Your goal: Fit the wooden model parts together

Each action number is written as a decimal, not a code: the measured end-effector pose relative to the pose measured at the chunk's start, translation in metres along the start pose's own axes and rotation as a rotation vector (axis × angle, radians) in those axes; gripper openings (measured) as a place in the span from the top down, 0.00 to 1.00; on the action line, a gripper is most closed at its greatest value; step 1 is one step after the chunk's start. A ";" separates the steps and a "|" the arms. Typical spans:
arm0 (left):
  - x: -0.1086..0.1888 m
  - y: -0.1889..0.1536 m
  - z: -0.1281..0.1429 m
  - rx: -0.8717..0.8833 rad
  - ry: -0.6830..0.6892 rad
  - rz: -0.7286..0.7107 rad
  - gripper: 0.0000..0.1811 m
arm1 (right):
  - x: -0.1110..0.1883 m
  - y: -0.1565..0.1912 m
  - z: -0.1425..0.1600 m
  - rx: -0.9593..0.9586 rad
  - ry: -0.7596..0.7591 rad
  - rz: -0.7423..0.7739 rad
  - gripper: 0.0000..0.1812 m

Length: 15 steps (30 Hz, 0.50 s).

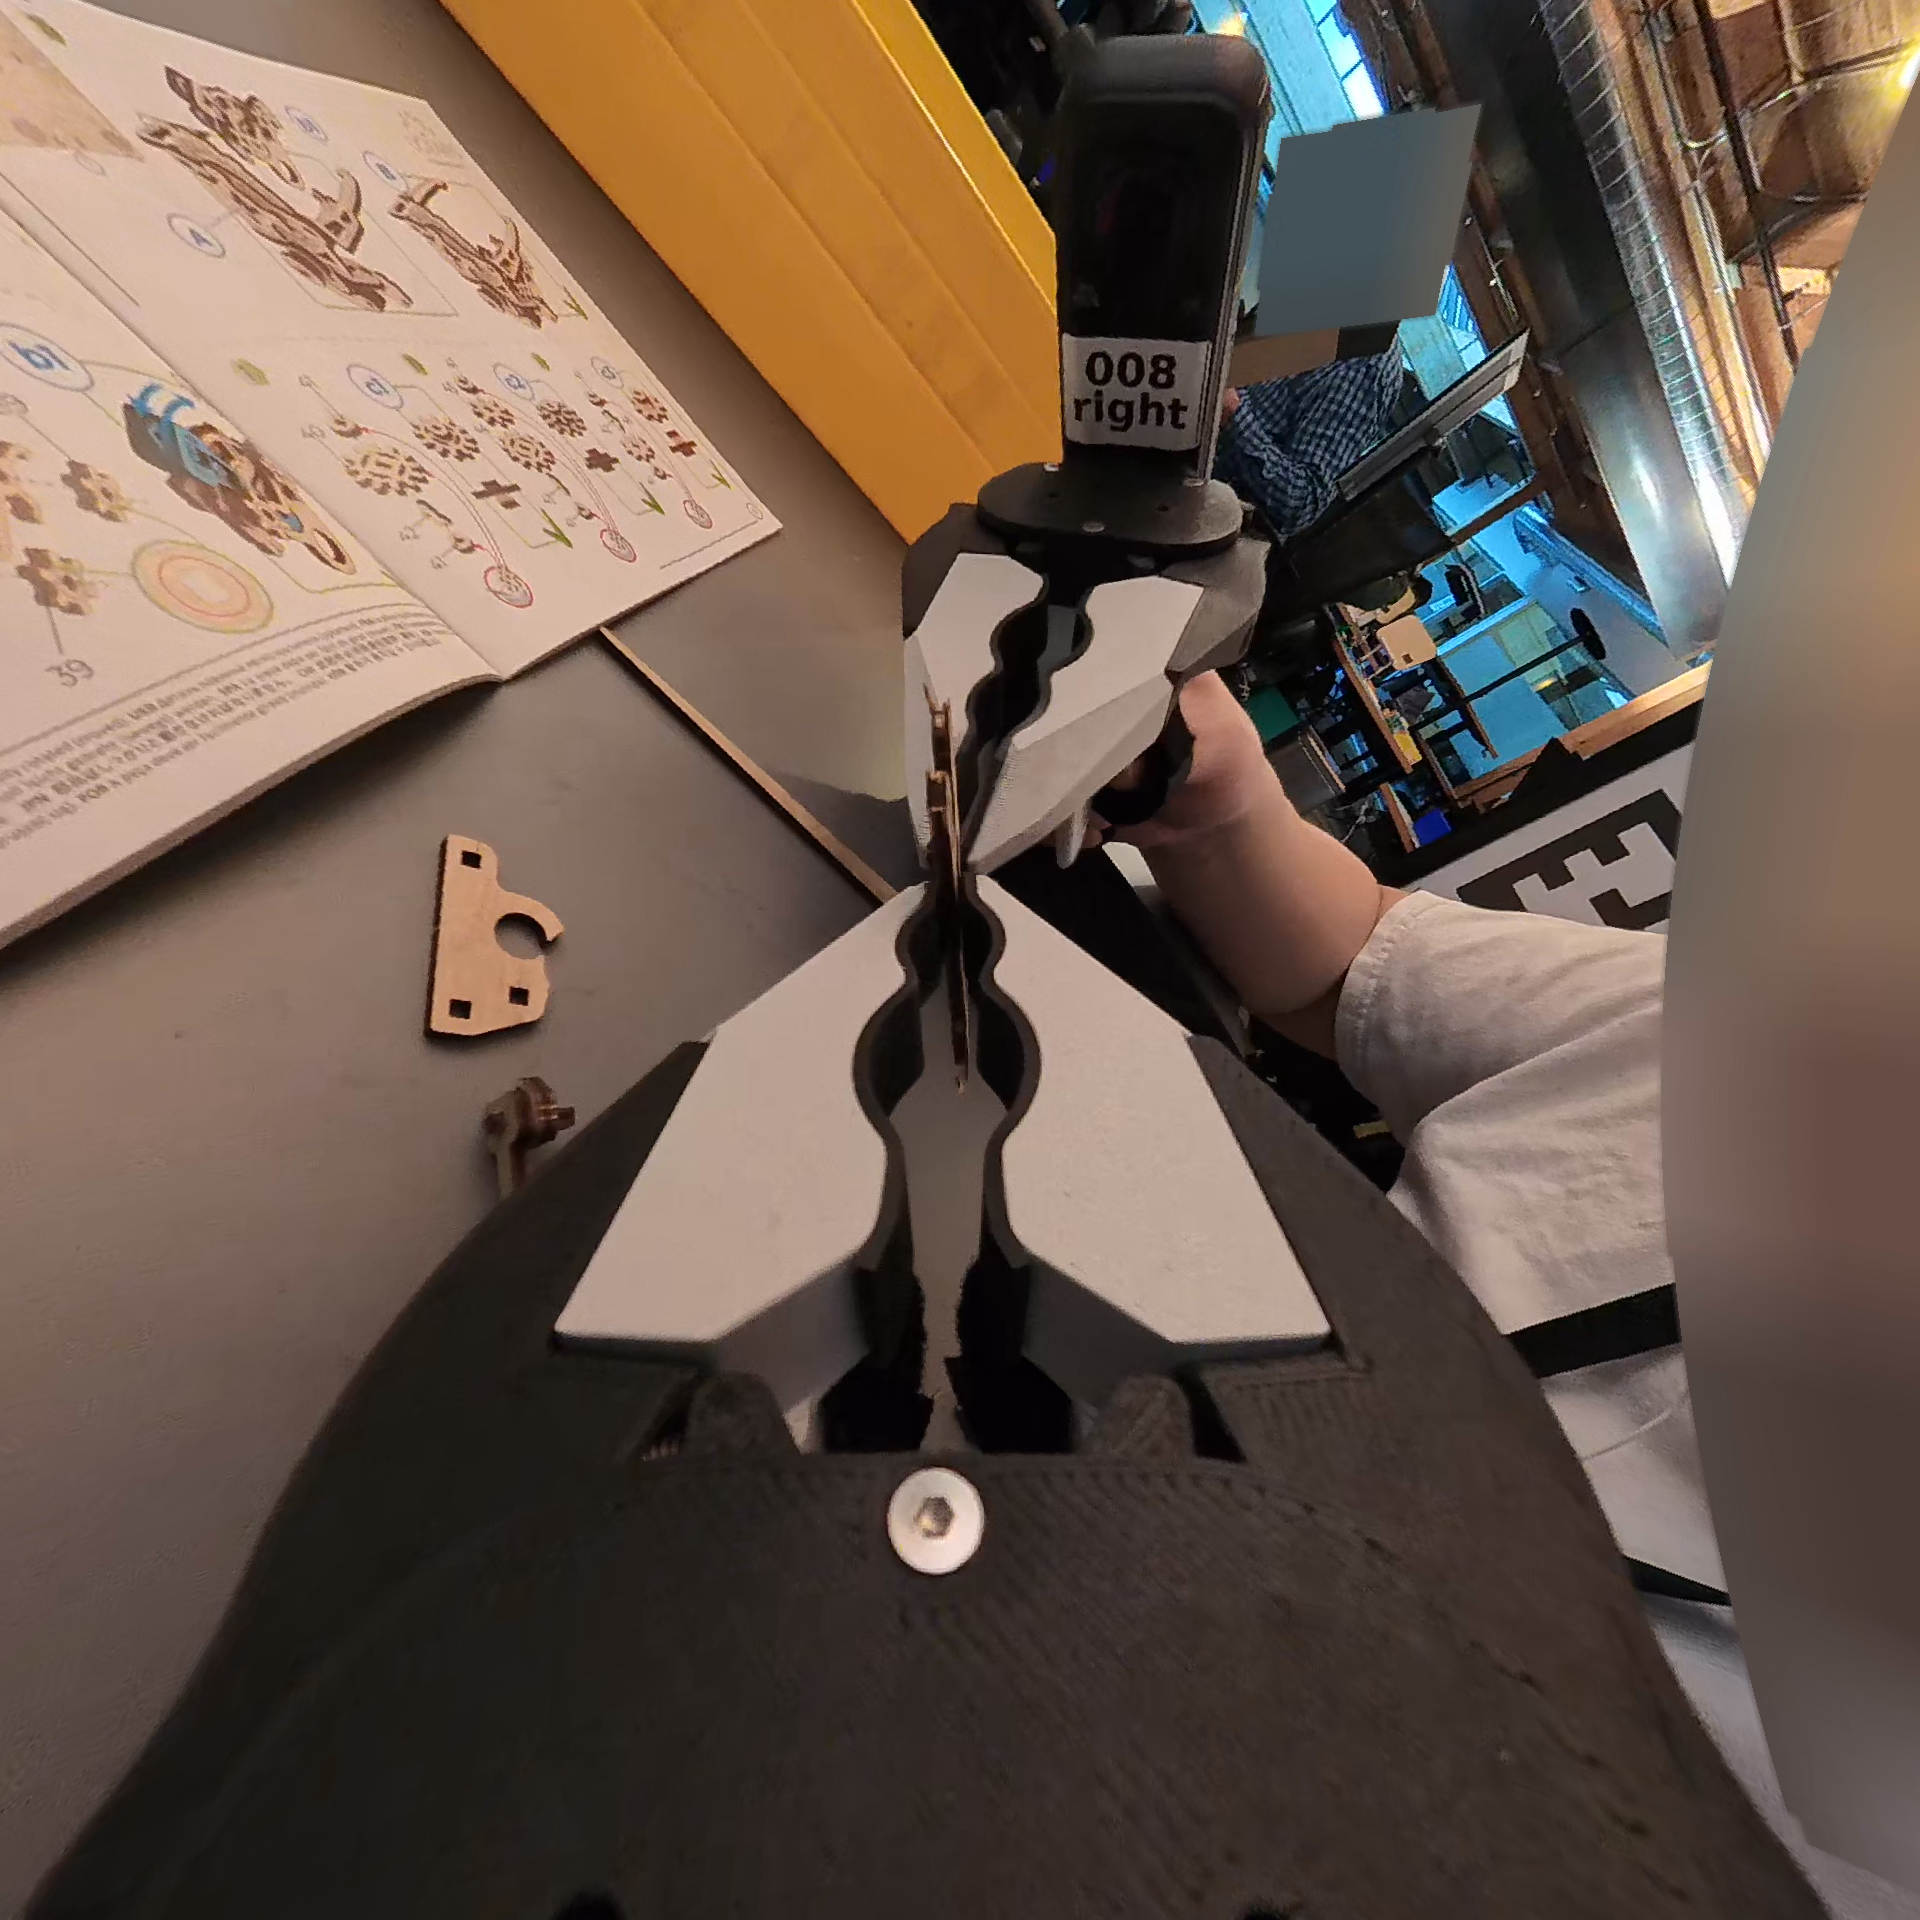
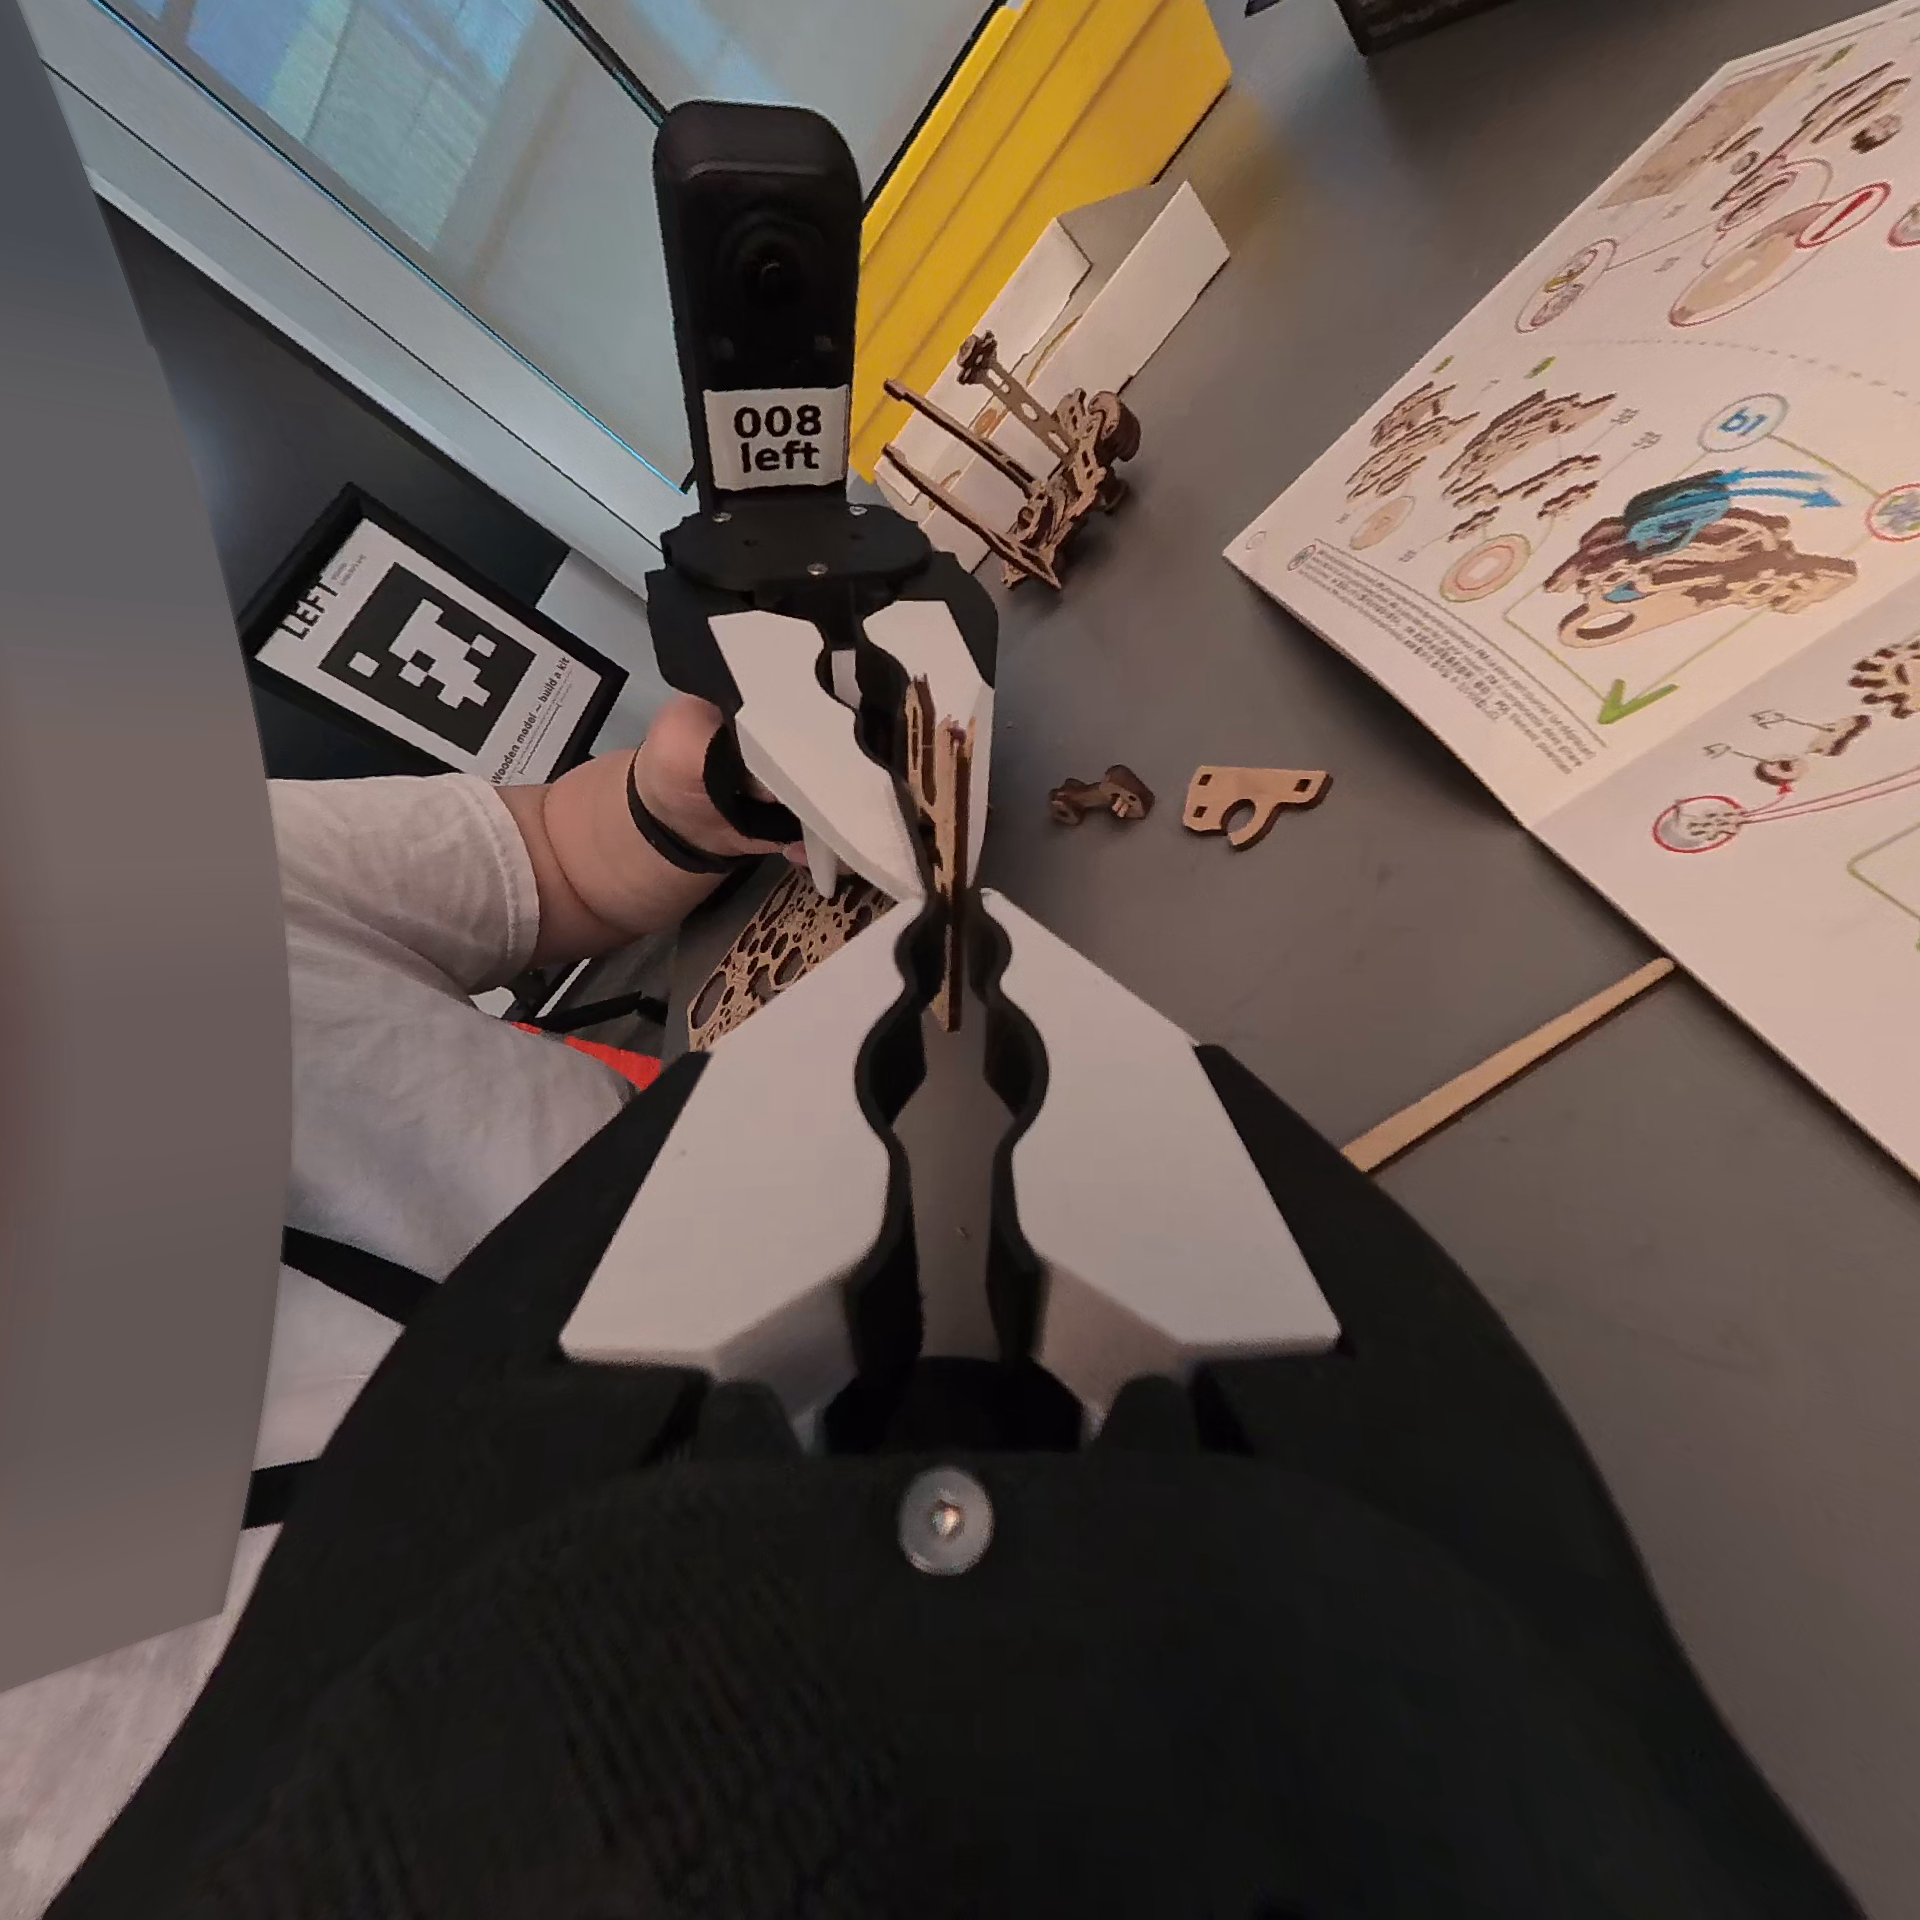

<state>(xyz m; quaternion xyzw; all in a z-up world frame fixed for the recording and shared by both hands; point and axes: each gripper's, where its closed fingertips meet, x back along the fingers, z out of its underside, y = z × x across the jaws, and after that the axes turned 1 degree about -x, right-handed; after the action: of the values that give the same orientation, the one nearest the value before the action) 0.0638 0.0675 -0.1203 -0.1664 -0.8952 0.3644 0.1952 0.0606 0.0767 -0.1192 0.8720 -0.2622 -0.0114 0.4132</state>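
Two thin wooden parts [image 1: 957, 997] [image 2: 940, 800] are pinched edge-on, one by left gripper [image 1: 943, 902], one by right gripper [image 2: 951, 906], tips meeting mid-air; mating step judged underway; aligned pressing needed next.

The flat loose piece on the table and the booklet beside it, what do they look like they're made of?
The flat piece looks like thin laser-cut plywood: pale matte face, darker edges, square holes and a round notch. The booklet looks like smooth printed paper, lying open with a centre fold; whether it is coated is unclear.
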 end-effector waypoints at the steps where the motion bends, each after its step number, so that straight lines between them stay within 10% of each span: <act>1: 0.000 0.000 0.000 -0.006 0.000 -0.008 1.00 | 0.000 -0.001 0.000 0.000 0.000 0.008 1.00; 15: -0.005 0.019 0.010 -0.097 0.034 -0.224 1.00 | -0.005 -0.022 0.010 0.077 0.047 0.255 0.99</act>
<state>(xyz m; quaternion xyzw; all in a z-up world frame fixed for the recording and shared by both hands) 0.0665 0.0720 -0.1418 -0.0807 -0.9213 0.2938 0.2414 0.0642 0.0830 -0.1430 0.8468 -0.3614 0.0719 0.3836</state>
